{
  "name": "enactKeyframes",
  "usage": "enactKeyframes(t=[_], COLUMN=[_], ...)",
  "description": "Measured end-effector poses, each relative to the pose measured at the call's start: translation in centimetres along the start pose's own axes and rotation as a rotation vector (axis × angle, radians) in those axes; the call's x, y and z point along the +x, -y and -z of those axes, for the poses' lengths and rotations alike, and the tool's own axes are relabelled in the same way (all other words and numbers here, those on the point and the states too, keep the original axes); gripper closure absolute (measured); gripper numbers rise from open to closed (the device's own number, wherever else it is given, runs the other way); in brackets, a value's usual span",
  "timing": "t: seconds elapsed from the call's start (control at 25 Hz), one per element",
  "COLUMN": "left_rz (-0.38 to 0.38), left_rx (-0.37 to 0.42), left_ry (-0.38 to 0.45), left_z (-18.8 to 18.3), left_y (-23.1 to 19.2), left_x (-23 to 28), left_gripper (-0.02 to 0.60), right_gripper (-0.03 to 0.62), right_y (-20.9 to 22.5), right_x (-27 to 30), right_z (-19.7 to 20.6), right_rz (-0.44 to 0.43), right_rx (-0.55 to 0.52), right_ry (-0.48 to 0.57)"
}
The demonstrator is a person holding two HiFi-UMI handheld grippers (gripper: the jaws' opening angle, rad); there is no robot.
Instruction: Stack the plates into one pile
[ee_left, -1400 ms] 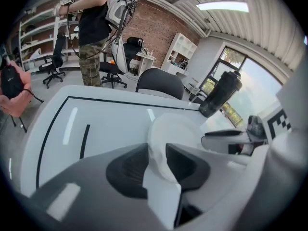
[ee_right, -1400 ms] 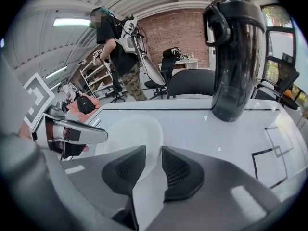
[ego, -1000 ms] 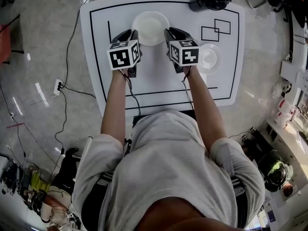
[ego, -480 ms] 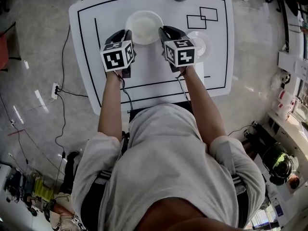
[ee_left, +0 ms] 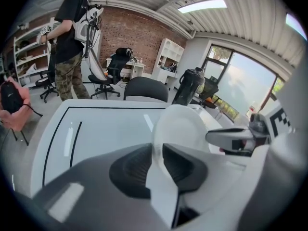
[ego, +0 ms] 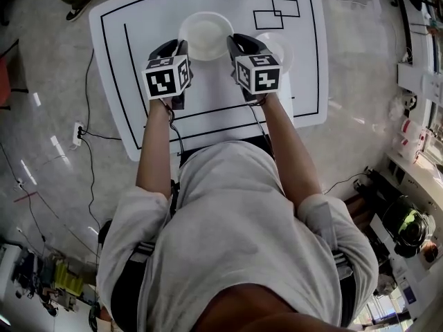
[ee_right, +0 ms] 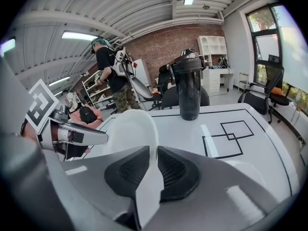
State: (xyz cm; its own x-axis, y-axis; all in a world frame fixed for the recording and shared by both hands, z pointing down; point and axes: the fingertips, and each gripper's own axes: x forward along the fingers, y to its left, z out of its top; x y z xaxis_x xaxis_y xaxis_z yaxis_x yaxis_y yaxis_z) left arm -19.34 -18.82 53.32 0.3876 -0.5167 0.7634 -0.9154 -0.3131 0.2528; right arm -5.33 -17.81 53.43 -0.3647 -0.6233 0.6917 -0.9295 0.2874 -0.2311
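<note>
A white plate [ego: 205, 37] hangs a little above the white table [ego: 138, 61], held by its rim from both sides. My left gripper [ego: 179, 47] is shut on its left rim; in the left gripper view the plate [ee_left: 183, 126] stands edge-on between the pads of that gripper [ee_left: 158, 150]. My right gripper [ego: 237, 45] has the right rim between its pads, and its jaws are closing on the plate [ee_right: 130, 129]. A second white plate [ego: 285, 50] lies on the table just right of the right gripper, partly hidden by its marker cube.
A black jug [ee_right: 188, 85] stands at the table's far edge. Two overlapping black squares [ego: 277, 12] are drawn at the far right. A person [ee_left: 72, 37] stands beyond the table among office chairs and shelves. Cables run over the floor at the left.
Both grippers have carried the plate up off the table and a little to the right, nearer the second plate. The grip on both rims holds.
</note>
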Motion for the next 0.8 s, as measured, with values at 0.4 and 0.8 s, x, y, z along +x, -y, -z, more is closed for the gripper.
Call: enactKeyframes(t=[0.4, 0.8], left_rz=[0.04, 0.067], left_rx=[0.061, 0.115], left_ry=[-0.011, -0.038], left_z=[0.3, 0.7], left_y=[3.3, 6.1], left_x=[-0.6, 0.4], left_gripper=[0.511, 0.511], right_gripper=[0.539, 0.539], right_y=[1.5, 3.7], right_x=[-3.1, -4.8], right_z=[1.2, 2.2], right_rz=[0.032, 0.061], right_rx=[0.039, 0.066], right_ry=[0.026, 0.036])
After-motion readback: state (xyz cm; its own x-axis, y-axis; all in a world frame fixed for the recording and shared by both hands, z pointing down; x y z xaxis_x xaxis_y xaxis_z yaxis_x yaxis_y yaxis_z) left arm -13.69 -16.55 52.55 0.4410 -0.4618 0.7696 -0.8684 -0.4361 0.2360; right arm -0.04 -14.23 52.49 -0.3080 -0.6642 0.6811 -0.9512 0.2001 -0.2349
